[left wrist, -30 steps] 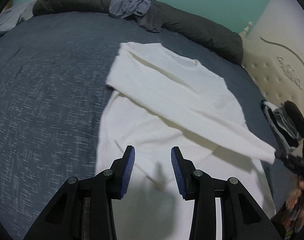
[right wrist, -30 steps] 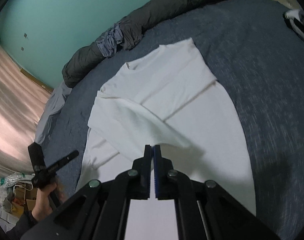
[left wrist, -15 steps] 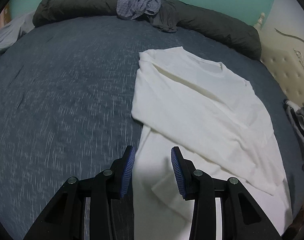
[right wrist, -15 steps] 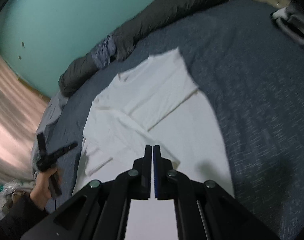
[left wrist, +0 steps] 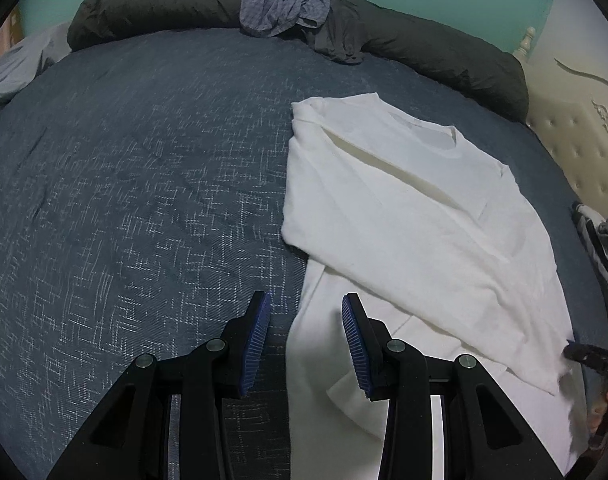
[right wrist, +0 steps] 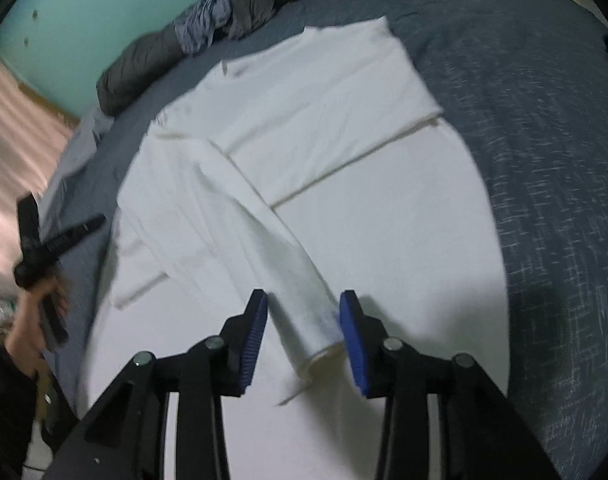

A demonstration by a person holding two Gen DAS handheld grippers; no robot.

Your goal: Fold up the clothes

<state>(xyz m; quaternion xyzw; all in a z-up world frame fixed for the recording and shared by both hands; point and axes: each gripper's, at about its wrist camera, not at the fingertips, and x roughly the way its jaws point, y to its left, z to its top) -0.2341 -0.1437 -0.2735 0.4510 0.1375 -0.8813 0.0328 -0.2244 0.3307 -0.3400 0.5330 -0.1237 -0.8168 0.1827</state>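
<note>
Between right gripper (right wrist: 303,330) opening jaws, sleeve cuff (right wrist: 318,334)

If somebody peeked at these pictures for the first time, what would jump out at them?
The big white shirt, spread on the dark blue bed with both sleeves folded across it, stands out brightest. Right in front, the right tongs are opening, with the cuff of one sleeve lying between their blue pads, while the left tongs hang open over the shirt's edge. At the far side of the bed lies a long dark rolled quilt with a crumpled bluish cloth on it.
</note>
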